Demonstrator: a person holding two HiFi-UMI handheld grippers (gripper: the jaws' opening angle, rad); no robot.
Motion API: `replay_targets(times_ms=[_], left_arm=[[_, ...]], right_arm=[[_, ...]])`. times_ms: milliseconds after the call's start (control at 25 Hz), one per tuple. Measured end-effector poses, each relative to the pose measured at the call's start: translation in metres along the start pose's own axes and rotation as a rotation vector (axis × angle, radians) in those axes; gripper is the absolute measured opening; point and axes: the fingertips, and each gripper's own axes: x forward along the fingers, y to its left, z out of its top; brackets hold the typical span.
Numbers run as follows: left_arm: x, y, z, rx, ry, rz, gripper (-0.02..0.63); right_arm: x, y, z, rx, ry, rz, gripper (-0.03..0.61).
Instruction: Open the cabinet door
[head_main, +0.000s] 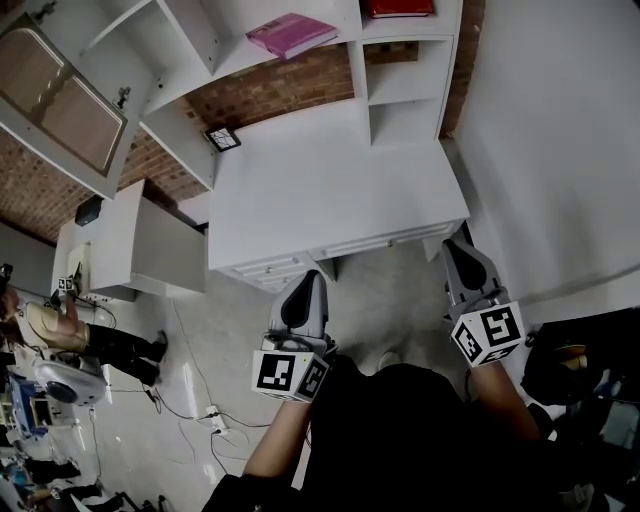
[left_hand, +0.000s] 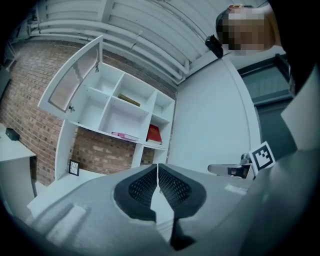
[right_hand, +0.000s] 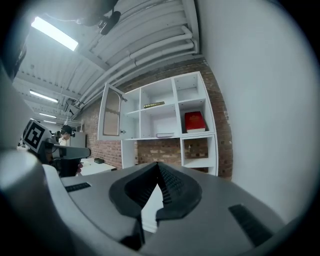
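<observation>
The white shelf unit (head_main: 300, 60) stands against a brick wall, and its glazed cabinet door (head_main: 60, 100) hangs swung open at the upper left. That door (left_hand: 75, 75) also shows open in the left gripper view and, small and far off, the door (right_hand: 112, 114) in the right gripper view. My left gripper (head_main: 310, 275) is shut and empty, held level in front of the white desk (head_main: 330, 200). At the desk's right corner my right gripper (head_main: 458, 245) is likewise shut with nothing in it. Both are well short of the cabinet.
A pink book (head_main: 290, 33) and a red book (head_main: 398, 8) lie on shelves, and a small framed picture (head_main: 222, 137) stands on the desk. A white wall (head_main: 560, 150) runs along the right. Another white desk (head_main: 130, 240) and a seated person (head_main: 60, 330) are at the left, with cables (head_main: 190, 390) on the floor.
</observation>
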Motion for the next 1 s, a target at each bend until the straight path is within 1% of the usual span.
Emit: replay_targets(times_ms=[160,320,520,760,1000], left_arm=[[0.004,-0.011,-0.003,-0.030,-0.025,0.023,0.021],[0.003,-0.021,-0.007,-0.016,-0.019,0.033,0.021],[0.001,-0.023,-0.013,-0.020,-0.007,0.047,0.021],[0.005,-0.032,-0.016,-0.014,0.009,0.036,0.021],[0.006,-0.026,-0.016,0.015,0.019,0.051,0.021]], right_arm=[[-0.006,-0.001,-0.005,-0.006,0.024,0.033,0.000],[-0.012,-0.002,-0.008,-0.024,0.022,0.037,0.000],[-0.015,-0.007,-0.009,-0.030,0.020,0.038,0.000],[-0.016,-0.008,-0.018,-0.032,0.041,0.065,0.000],[-0.006,-0.007,-0.021,-0.023,0.040,0.079,0.000]])
